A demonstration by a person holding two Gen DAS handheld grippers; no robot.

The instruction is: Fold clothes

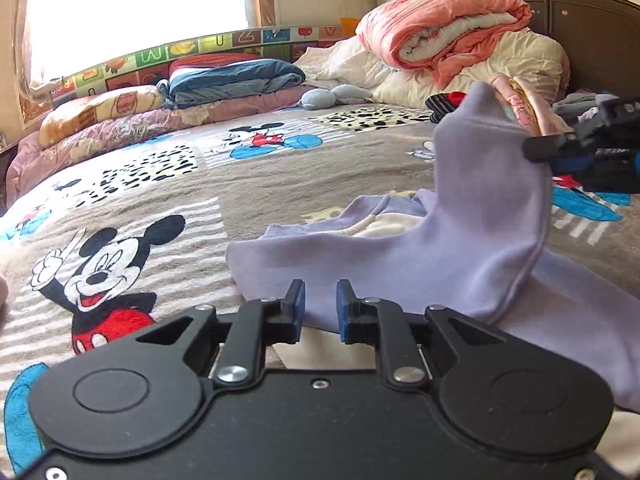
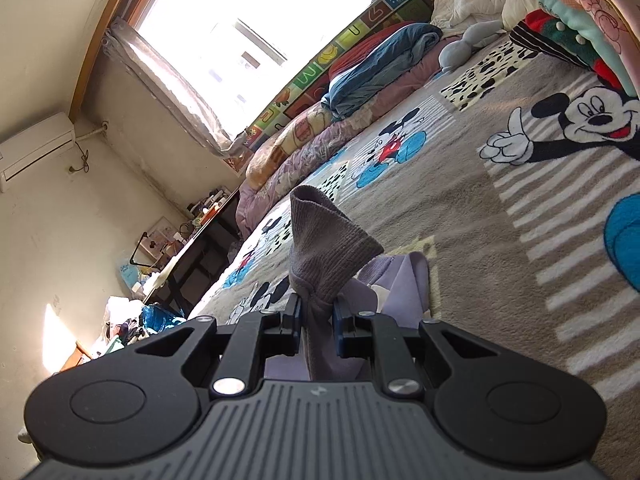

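Note:
A lavender sweatshirt [image 1: 400, 264] lies on the cartoon-mouse bedspread [image 1: 260, 184]. One sleeve [image 1: 488, 168] is lifted off the bed. My right gripper [image 1: 540, 150] comes in from the right edge and is shut on that sleeve. In the right wrist view the ribbed cuff [image 2: 324, 248] stands up out of the right gripper [image 2: 316, 312], clamped between its pads, with the rest of the sweatshirt [image 2: 400, 280] behind. My left gripper [image 1: 320, 304] sits low over the sweatshirt's near edge. Its pads are close together and lavender cloth fills the narrow gap.
A rolled peach quilt [image 1: 448, 28] and cream bedding lie by the dark headboard [image 1: 592, 32]. Folded blue bedding [image 1: 236, 76] and pillows line the window side. Loose clothes [image 1: 524, 104] are heaped at the right. Beyond the bed's edge stands a cluttered desk [image 2: 192, 248].

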